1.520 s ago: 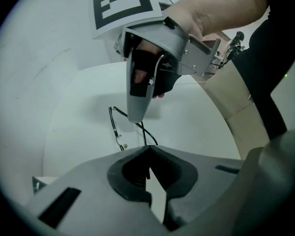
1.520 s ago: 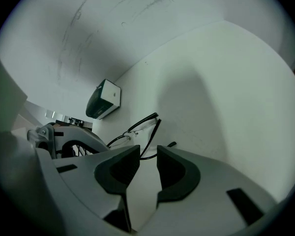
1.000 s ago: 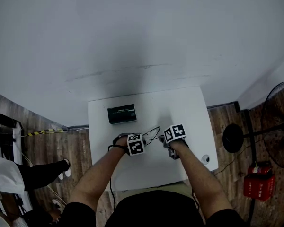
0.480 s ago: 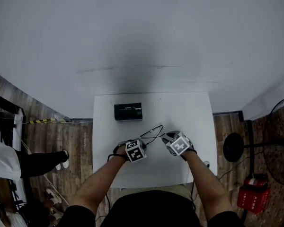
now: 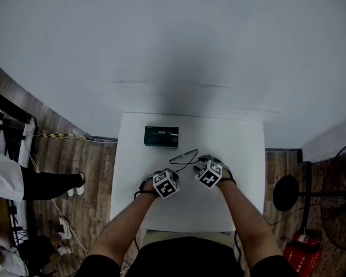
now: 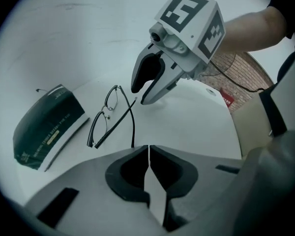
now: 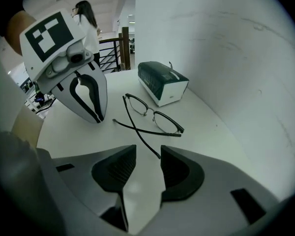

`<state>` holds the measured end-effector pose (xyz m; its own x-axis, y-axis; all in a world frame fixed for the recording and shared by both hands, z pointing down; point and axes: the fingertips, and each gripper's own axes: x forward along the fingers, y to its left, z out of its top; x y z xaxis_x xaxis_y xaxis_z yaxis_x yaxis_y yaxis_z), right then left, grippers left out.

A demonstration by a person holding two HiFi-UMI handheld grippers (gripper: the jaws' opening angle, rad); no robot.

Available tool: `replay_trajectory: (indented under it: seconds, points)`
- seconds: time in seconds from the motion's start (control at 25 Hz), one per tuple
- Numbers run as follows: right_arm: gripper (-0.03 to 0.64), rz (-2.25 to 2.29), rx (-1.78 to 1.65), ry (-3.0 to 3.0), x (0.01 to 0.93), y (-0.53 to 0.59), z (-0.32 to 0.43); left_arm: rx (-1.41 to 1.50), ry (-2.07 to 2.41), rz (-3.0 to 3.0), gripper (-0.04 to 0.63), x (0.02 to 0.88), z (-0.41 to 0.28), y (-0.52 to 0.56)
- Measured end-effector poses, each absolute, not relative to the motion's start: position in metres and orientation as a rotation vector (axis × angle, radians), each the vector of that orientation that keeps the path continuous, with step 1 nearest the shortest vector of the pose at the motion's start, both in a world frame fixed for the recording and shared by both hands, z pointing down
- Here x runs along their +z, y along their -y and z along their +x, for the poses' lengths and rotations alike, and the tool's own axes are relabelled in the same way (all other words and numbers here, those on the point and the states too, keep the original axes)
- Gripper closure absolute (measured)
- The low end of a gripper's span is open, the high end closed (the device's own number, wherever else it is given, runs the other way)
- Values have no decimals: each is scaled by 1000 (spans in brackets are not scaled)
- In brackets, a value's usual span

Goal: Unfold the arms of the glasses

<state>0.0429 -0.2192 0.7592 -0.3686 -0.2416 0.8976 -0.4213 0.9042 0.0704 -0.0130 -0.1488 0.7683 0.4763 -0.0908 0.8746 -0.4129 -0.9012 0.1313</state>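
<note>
While the glasses lie flat on the table at twelve o'clock from me, my right claw is opening. One arm's tip lies loose before its jaws, probably to free it. My left claw is clenched, empty. The case sits at eleven.

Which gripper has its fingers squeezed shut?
The left gripper: its fingers touch, holding nothing. The right gripper's fingers are opening, the glasses arm's tip loose by their gap.

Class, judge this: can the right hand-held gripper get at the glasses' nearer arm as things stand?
Probably yes: the right hand-held gripper is opening its empty jaws, and an arm of the glasses ends just ahead, unobstructed.
</note>
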Motion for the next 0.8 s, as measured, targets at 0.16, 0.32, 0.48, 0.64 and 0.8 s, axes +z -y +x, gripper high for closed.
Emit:
replay_trajectory:
  seconds: [0.16,0.32,0.48,0.64,0.8]
  points:
    - [462,405,78,1935,774,228,30,1363,489,2355,588,771,-21,153]
    - [558,388,-10,1921,780,233,22,1369,538,2333,588,775,-31,153]
    - [603,374,9,1945,782,219,21,1356,570,2328,588,774,-41,151]
    - [603,344,54,1959,782,201,28,1347,602,2341,582,770,-43,156]
    - [603,300,71,1966,779,176,30,1369,596,2363,531,767,-38,153]
